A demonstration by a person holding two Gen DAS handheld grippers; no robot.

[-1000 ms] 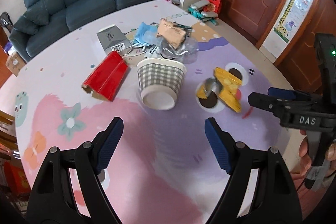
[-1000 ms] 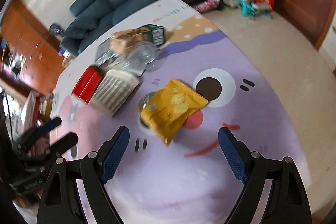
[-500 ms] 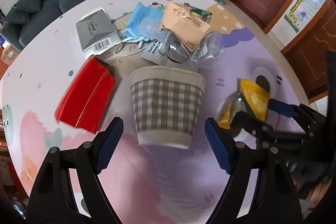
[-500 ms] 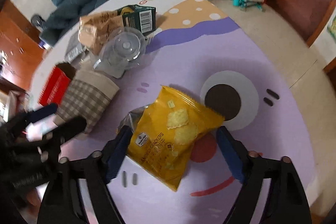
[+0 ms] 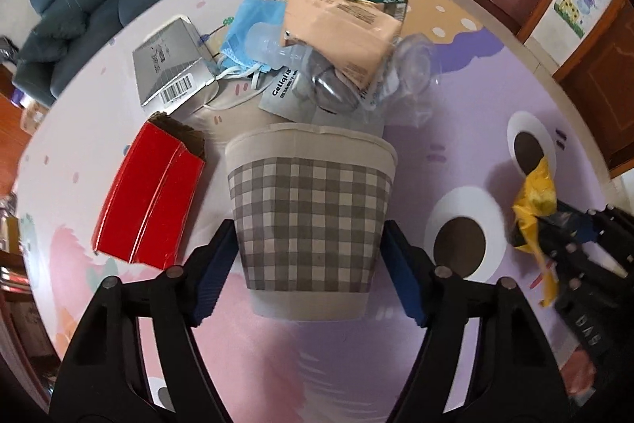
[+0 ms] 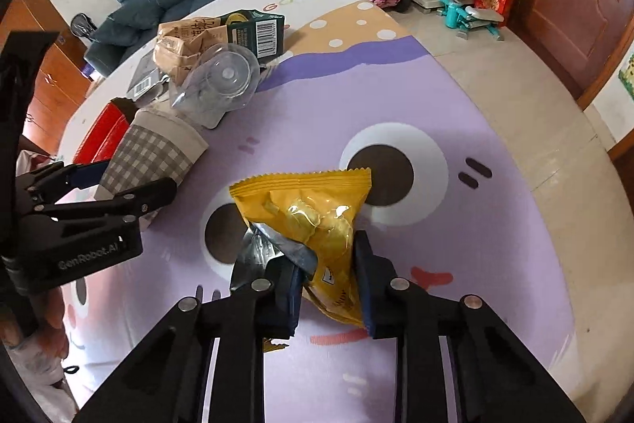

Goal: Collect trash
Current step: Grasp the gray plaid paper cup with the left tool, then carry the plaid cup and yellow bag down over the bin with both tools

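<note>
Right tongs (image 6: 329,276) are closing on the yellow snack bag (image 6: 313,221), which is crumpled between the pads; its lower end is hidden. Left tongs (image 5: 309,268) are closing around the checked cup (image 5: 309,221) lying on the mat (image 5: 455,106); contact cannot be told. Trash pile (image 5: 317,42) is at 12 o'clock.

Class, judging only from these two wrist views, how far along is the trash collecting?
Barely begun. In hand: right gripper closing on the yellow snack bag; left gripper closing around the tipped checked bin. Left: red box, silver box, blue mask, tan packet, clear bottle.
</note>
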